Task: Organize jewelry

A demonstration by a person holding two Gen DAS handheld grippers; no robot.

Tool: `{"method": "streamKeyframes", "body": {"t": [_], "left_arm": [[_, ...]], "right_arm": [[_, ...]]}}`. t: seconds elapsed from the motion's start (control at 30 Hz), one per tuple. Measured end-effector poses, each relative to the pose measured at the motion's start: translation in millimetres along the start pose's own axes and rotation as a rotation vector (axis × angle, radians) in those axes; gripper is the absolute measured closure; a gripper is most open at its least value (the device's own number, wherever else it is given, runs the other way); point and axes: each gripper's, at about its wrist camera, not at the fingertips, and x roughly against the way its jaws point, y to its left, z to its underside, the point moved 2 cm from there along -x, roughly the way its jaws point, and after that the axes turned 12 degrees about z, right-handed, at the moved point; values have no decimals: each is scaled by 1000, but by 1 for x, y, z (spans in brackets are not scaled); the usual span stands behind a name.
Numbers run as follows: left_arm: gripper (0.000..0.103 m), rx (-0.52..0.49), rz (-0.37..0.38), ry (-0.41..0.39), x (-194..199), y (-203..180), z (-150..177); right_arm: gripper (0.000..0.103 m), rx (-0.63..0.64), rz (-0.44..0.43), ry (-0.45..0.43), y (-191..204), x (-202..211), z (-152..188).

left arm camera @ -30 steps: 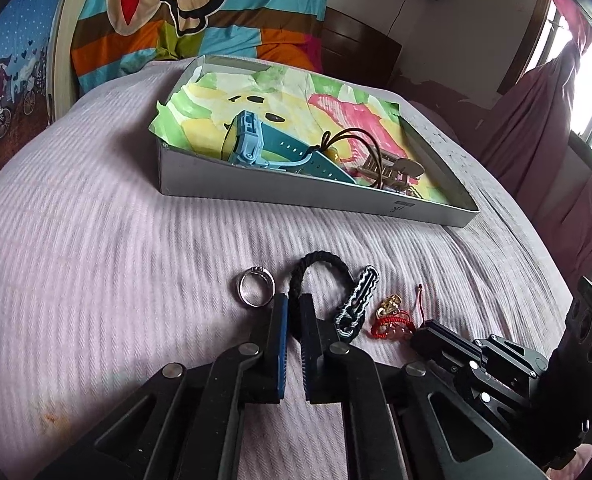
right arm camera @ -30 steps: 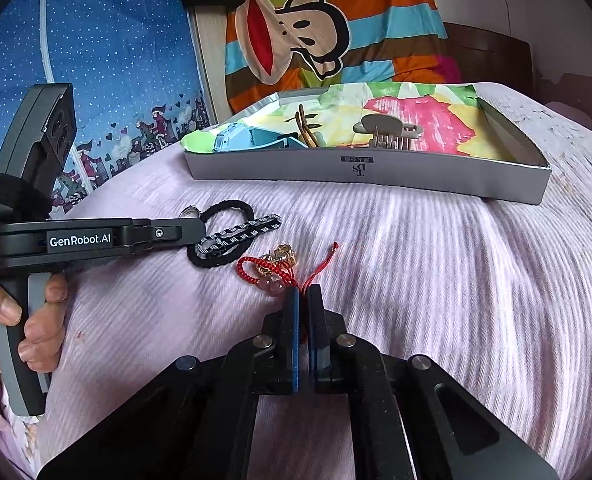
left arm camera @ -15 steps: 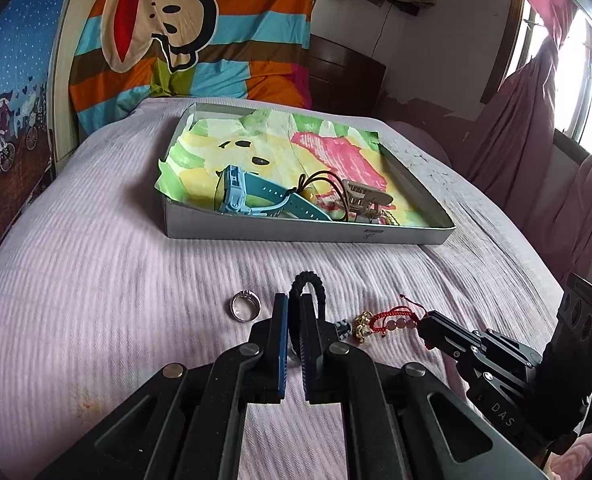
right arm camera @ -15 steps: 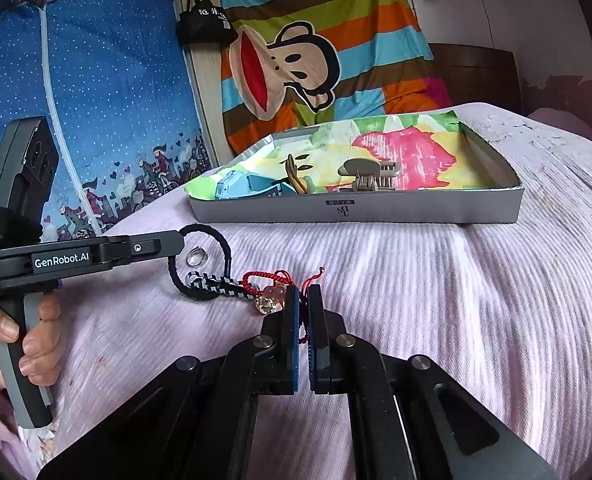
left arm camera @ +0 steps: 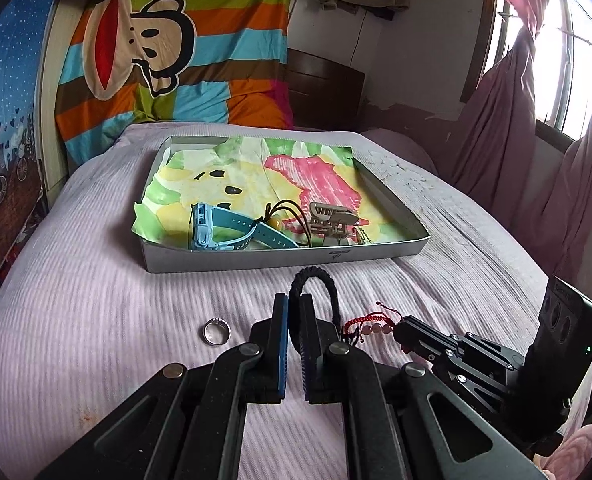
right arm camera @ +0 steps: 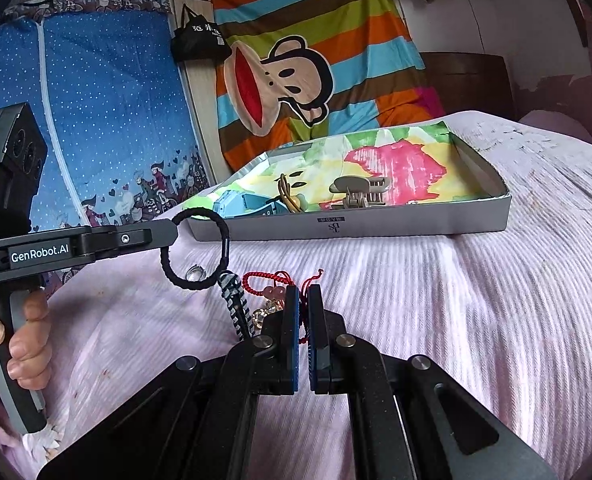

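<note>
Both my grippers have stuff lifted just short of the tray's (left arm camera: 255, 258) near wall: left gripper (left arm camera: 294, 304) pinching the black braided bracelet (left arm camera: 314, 276), right gripper (right arm camera: 303, 300) pinching the red string bracelet (right arm camera: 269, 280), left one nearer.

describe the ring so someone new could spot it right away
Start at the grey tray on the lilac bedspread. On the bare cloth nearer the camera, left of the left gripper, lies the ring. It is the only small silver band; the cords beside it are black and red.
</note>
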Motion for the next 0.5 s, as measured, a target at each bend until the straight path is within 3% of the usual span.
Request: {"method": "streamKeyframes", "body": {"t": [0.3, 0.5], "left_arm": [[98, -5, -8, -80, -1, -7, -13], [98, 19, -5, -83, -12, -2, -17]], "right_arm": [[102, -60, 2, -70, -10, 7, -12], [102, -79, -3, -41, -14, -1, -10]]}}
